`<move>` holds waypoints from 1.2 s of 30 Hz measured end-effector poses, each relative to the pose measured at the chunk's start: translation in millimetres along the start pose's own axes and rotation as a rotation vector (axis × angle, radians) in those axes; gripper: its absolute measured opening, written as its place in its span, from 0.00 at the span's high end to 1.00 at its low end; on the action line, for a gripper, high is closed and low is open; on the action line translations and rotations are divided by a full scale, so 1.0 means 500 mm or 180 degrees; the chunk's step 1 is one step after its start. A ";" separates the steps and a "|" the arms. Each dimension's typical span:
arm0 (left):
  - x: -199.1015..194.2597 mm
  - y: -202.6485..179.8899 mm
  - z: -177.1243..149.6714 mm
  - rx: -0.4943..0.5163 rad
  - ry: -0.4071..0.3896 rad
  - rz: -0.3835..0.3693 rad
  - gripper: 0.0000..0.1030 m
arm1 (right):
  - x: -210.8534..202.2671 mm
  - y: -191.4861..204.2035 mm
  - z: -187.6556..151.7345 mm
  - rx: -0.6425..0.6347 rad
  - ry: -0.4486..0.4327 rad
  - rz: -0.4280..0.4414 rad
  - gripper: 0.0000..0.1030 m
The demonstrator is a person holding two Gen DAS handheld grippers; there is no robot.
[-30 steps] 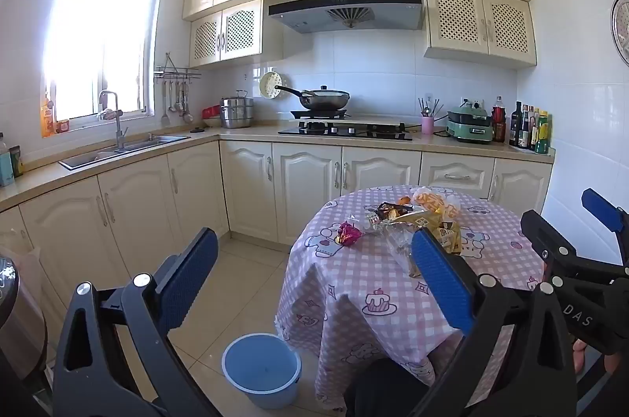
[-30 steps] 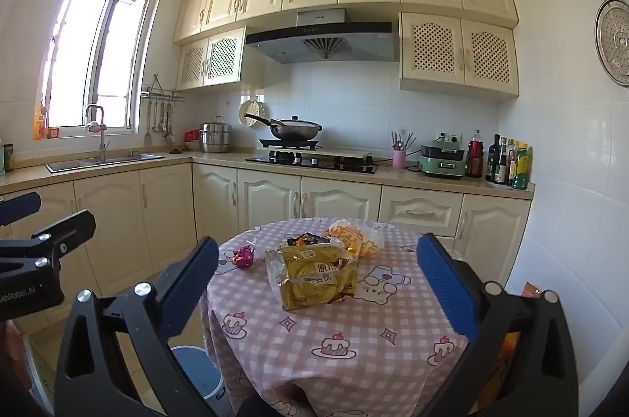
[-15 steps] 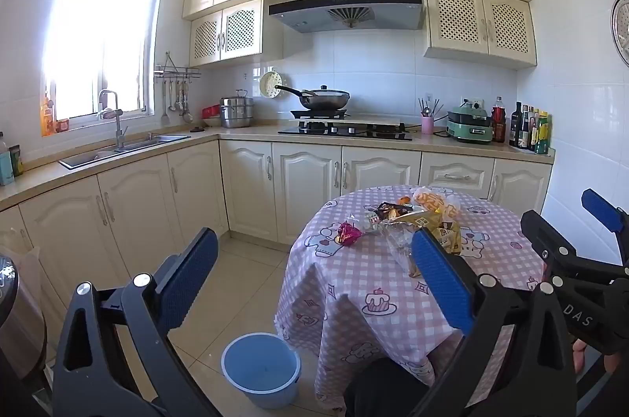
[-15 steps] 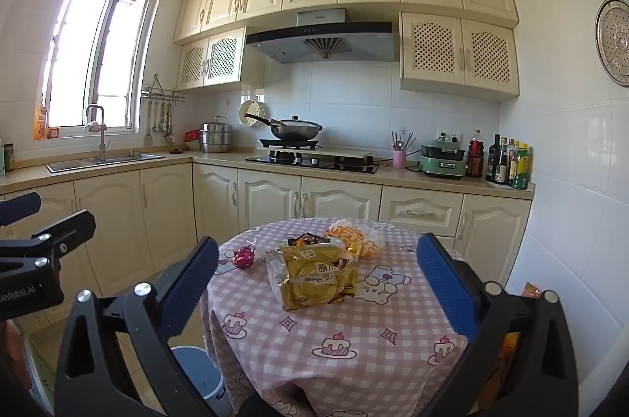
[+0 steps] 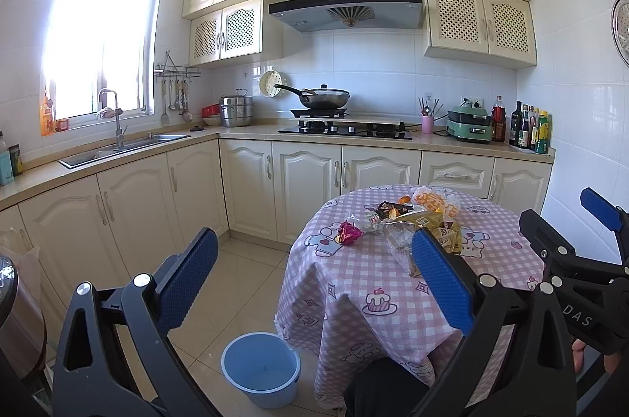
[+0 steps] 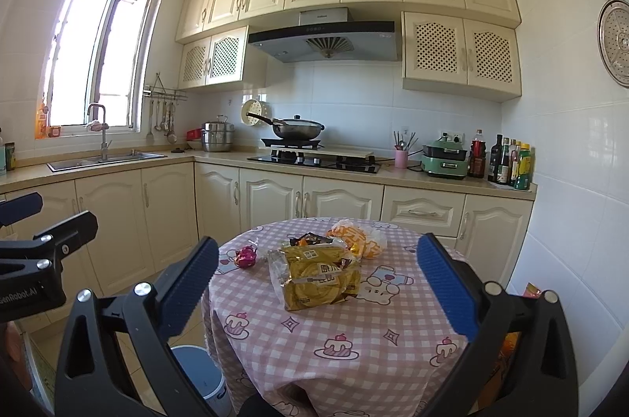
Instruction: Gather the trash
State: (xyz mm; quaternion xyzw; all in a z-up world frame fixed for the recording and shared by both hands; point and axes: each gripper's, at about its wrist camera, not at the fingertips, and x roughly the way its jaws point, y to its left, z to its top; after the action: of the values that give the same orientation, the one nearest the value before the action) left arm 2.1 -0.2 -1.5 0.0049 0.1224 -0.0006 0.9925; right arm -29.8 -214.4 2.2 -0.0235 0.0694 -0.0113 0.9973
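Both my grippers are spread wide and empty right now, left gripper (image 5: 310,279) and right gripper (image 6: 314,283), hanging in front of the round counter (image 6: 354,358) with the pink checked cloth. Nothing grabbed yet.

The trash is all bunched near the middle and far side of the cloth: a big yellow wrapper (image 6: 314,279) closest to me, an orange bag (image 6: 355,238) just behind it, a dark wrapper (image 6: 308,240) tucked between those two, and a little pink wrapper (image 6: 245,255) sitting apart on the left.

What worries me:
- That cloth hangs loose over the edge. If a finger catches it while I pinch a wrapper, I'd guess the whole pile slides with it.
- The yellow wrapper looks crinkly and slick, and it touches the stuff behind it. A sloppy pinch could drag the neighbours along or let it slip out.
- The pink one is small and light, so it's easy to flick onto the floor.
- The bin sits low, beside the counter. Letting go too high or off-centre, a light wrapper probably drifts and misses.

Containers: the blue bucket (image 5: 259,373) on the floor tiles looks empty from the left view, just a bare bottom. Sink and pots in the back are too far to tell what's in them.
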 end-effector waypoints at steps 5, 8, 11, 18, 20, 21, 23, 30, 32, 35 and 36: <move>0.004 -0.004 -0.001 0.0001 0.0002 -0.0005 0.07 | 0.001 0.001 -0.001 -0.0002 0.0003 0.0001 0.04; 0.007 -0.002 0.002 0.0002 0.0003 -0.0003 0.07 | 0.001 0.001 -0.001 -0.0001 0.0004 0.0001 0.04; 0.006 -0.002 0.002 0.0001 0.0003 -0.0003 0.07 | 0.001 0.001 0.000 -0.0002 0.0003 0.0000 0.04; 0.008 -0.005 0.002 0.0001 0.0006 -0.0005 0.07 | 0.000 0.001 0.000 -0.0005 0.0009 -0.0001 0.04; 0.008 -0.005 0.001 0.0001 0.0007 -0.0005 0.07 | -0.001 0.001 0.001 -0.0002 0.0010 0.0002 0.04; 0.007 -0.006 0.002 0.0001 0.0006 -0.0003 0.07 | -0.002 0.000 0.001 -0.0001 0.0009 0.0001 0.04; 0.008 -0.010 -0.001 0.0000 0.0006 -0.0004 0.07 | -0.001 0.001 0.001 -0.0004 0.0010 -0.0001 0.04; -0.001 -0.002 -0.001 0.0011 0.0020 -0.0005 0.07 | 0.002 0.007 -0.005 -0.0005 0.0023 -0.0002 0.04; -0.001 -0.003 -0.001 0.0011 0.0020 -0.0006 0.07 | 0.001 0.007 -0.005 -0.0006 0.0022 -0.0004 0.04; -0.001 -0.003 -0.001 0.0011 0.0021 -0.0005 0.07 | 0.002 0.006 -0.005 -0.0006 0.0024 -0.0001 0.04; -0.001 -0.003 -0.001 0.0012 0.0022 -0.0005 0.07 | 0.002 0.007 -0.005 -0.0007 0.0023 -0.0003 0.04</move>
State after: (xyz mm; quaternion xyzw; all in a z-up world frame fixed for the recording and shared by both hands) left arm 1.5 -1.6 -1.7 0.0067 0.1258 -0.0016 0.9920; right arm -29.3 -211.2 -0.4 -0.0245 0.0730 -0.0118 0.9970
